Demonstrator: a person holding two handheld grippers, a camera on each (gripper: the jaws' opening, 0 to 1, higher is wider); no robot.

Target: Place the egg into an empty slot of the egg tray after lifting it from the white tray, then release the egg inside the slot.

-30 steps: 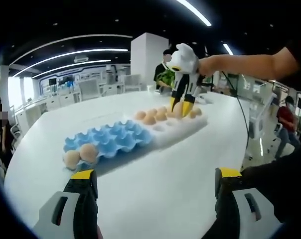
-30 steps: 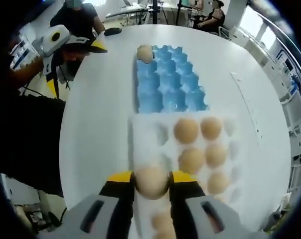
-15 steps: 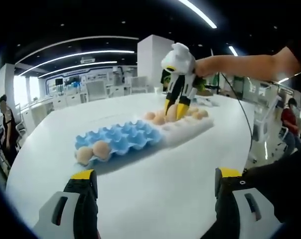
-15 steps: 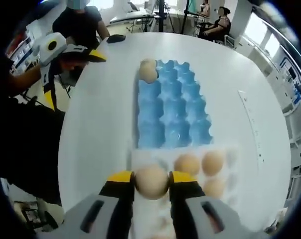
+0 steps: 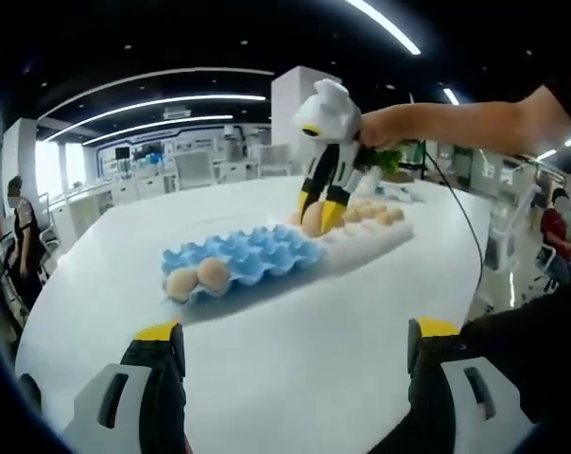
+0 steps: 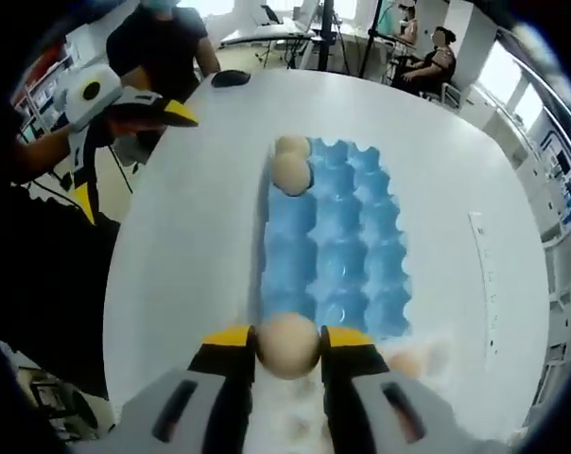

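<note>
My right gripper [image 6: 287, 348] hugs the egg [image 6: 287, 345] at its round middle, just over the blue egg tray [image 6: 335, 248] edge | light, smooth, cracks easily, so squeeze softly | left gripper [image 5: 293, 352] wide open, holding nothing

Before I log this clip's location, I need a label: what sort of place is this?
Probably an open-plan office or lab: long ceiling light strips, rows of desks and chairs, and people seated at workstations beyond the big white table.
</note>
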